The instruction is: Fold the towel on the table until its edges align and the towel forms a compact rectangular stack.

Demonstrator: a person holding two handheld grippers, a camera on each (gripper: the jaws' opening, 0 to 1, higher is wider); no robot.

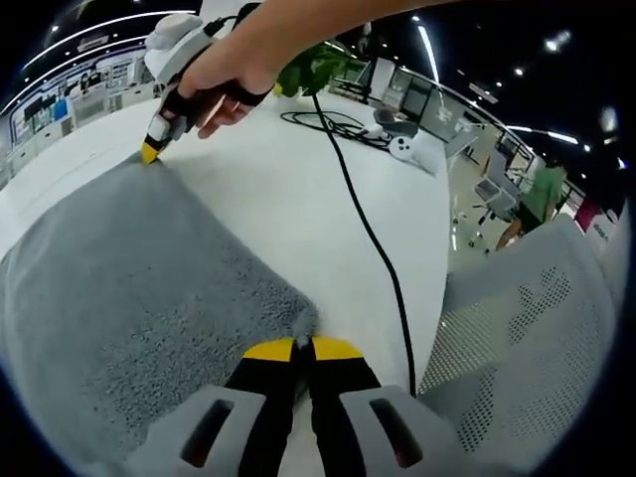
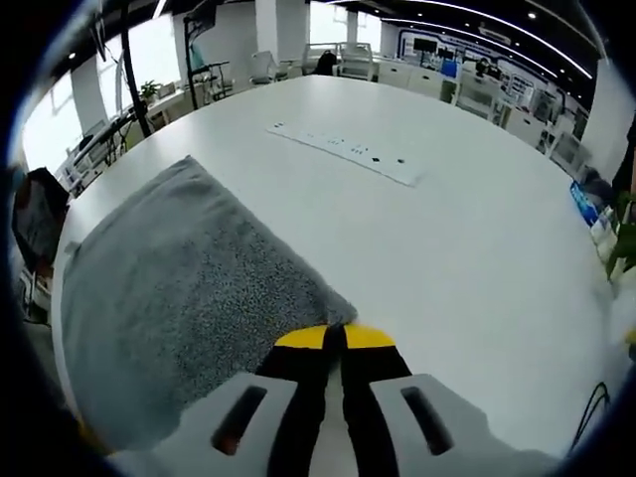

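A grey towel (image 1: 139, 298) lies flat on the white table (image 1: 298, 199). In the left gripper view, my left gripper (image 1: 303, 349) has its yellow-tipped jaws pressed together on the towel's near corner. My right gripper (image 1: 150, 152), held by a hand, touches the towel's far corner with its yellow tip. In the right gripper view, the towel (image 2: 169, 288) spreads to the left, and my right gripper (image 2: 334, 337) is shut at its pointed corner, with the towel's edge meeting the tips.
A black cable (image 1: 368, 229) runs across the table (image 2: 447, 229) past a white device (image 1: 407, 147) and a green plant (image 1: 313, 68). A grey mesh chair back (image 1: 527, 318) stands off the table's edge. A flat white power strip (image 2: 348, 151) lies farther out.
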